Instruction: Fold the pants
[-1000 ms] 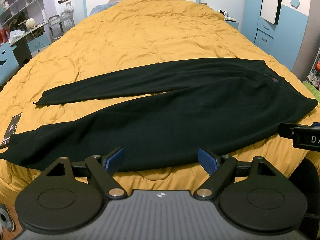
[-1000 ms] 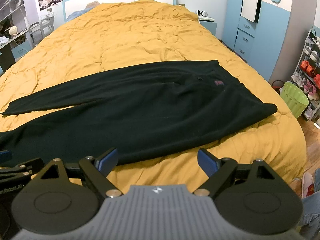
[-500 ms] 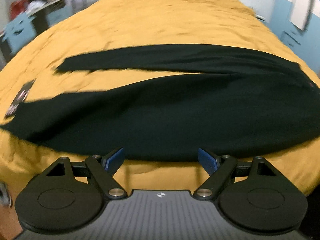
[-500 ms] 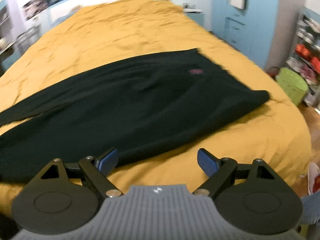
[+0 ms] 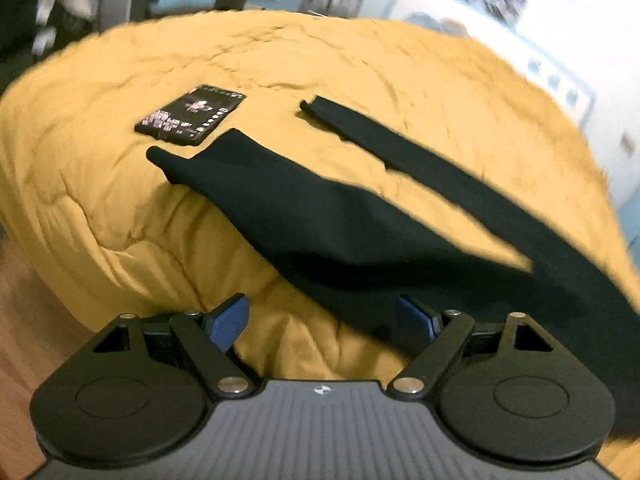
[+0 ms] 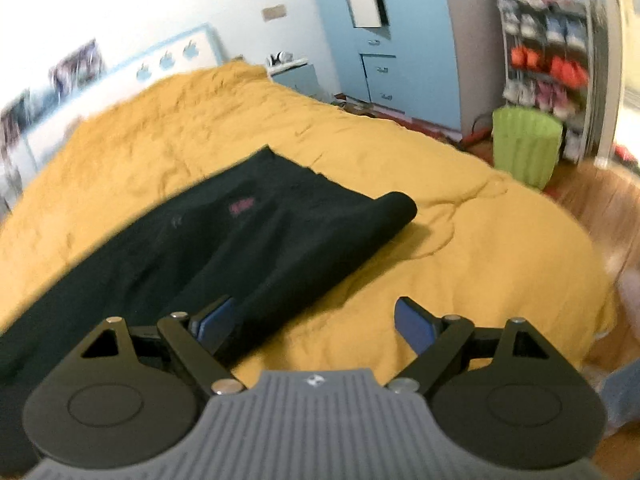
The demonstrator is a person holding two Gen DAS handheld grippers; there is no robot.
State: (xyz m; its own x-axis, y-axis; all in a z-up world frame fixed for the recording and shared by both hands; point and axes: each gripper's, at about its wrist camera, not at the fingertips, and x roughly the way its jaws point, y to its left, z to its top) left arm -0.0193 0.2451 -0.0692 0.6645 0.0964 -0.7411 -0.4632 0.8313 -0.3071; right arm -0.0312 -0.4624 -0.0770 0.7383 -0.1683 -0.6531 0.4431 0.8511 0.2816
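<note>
Black pants [image 5: 340, 216] lie flat on a yellow bedspread [image 5: 100, 184], legs spread apart. In the left wrist view the near leg's cuff [image 5: 192, 164] and the far leg's cuff [image 5: 316, 106] point left; my left gripper [image 5: 326, 322] is open over the near leg's lower edge, holding nothing. In the right wrist view the waist end of the pants [image 6: 288, 220] shows a small pink logo [image 6: 242, 206] and a curled corner [image 6: 396, 206]. My right gripper [image 6: 312, 322] is open above the bedspread [image 6: 480, 240] at the pants' near edge, empty.
A black printed card [image 5: 192, 116] lies on the bedspread beside the near cuff. A green bin [image 6: 526, 142], a shoe rack [image 6: 548, 64] and blue cabinets [image 6: 384, 52] stand right of the bed. Wooden floor [image 5: 24, 320] shows past the bed's corners.
Both views have swung apart: the left gripper turned left toward the leg cuffs, the right gripper turned right toward the waist end. Both stay open.
</note>
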